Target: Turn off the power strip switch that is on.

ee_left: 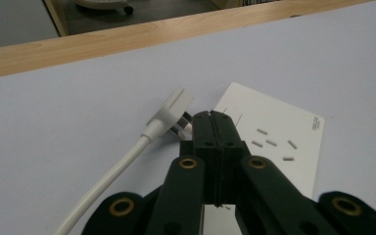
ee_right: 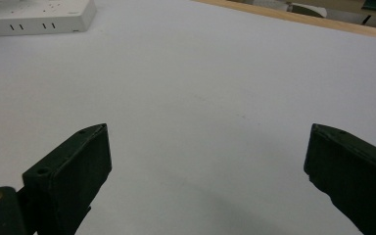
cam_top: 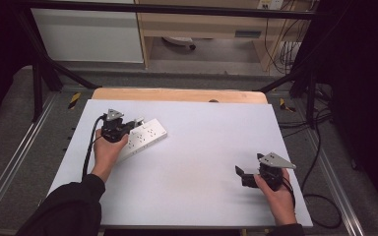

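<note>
Over power strip (ee_left: 284,142): left tongs (ee_left: 214,120) closed; right tongs (ee_right: 205,161) agape.

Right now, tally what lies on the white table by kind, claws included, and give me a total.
Power strips: 1, white power strip
Plugs with cable: 1, white plug
Claws: 2, left claw, jaws pressed together over the strip; right claw, jaws wide apart
Total: 4
</note>
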The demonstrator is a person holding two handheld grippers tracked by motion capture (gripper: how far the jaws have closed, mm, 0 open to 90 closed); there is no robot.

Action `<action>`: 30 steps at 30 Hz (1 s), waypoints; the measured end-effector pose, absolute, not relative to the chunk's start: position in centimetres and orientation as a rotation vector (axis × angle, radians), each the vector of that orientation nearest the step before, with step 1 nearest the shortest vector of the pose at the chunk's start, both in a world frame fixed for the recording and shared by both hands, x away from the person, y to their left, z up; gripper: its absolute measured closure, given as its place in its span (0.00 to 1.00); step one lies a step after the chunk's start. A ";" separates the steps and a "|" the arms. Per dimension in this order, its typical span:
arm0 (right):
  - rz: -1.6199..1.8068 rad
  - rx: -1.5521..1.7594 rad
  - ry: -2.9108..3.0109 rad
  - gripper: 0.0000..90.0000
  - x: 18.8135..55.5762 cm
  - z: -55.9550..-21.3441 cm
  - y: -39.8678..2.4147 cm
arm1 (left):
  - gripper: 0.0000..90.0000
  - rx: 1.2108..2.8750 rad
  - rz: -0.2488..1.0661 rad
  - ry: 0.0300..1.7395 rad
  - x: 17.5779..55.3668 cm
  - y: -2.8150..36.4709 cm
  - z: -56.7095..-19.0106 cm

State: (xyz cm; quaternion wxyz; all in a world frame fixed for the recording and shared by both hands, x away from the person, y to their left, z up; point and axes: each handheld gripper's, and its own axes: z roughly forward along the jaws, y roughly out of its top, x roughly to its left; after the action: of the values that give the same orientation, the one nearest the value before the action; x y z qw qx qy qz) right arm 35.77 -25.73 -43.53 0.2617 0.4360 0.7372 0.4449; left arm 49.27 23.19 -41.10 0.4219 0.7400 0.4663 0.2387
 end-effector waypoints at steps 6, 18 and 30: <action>1.204 1.179 1.996 0.05 35.8 -43.5 -25.7 | 1.00 1.821 0.599 1.163 49.3 23.0 -40.7; 1.205 1.179 1.995 0.05 35.8 -43.5 -25.7 | 0.85 1.742 0.607 1.131 49.8 22.6 -39.8; 1.202 1.175 1.997 0.05 35.7 -43.5 -25.6 | 0.46 1.704 0.595 1.115 49.9 22.3 -39.2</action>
State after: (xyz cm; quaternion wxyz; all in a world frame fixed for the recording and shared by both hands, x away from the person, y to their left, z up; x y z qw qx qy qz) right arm 35.71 -25.63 -43.47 0.2626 0.4342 0.7384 0.4442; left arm 49.86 22.33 -39.25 0.4882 0.7009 0.4588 0.2448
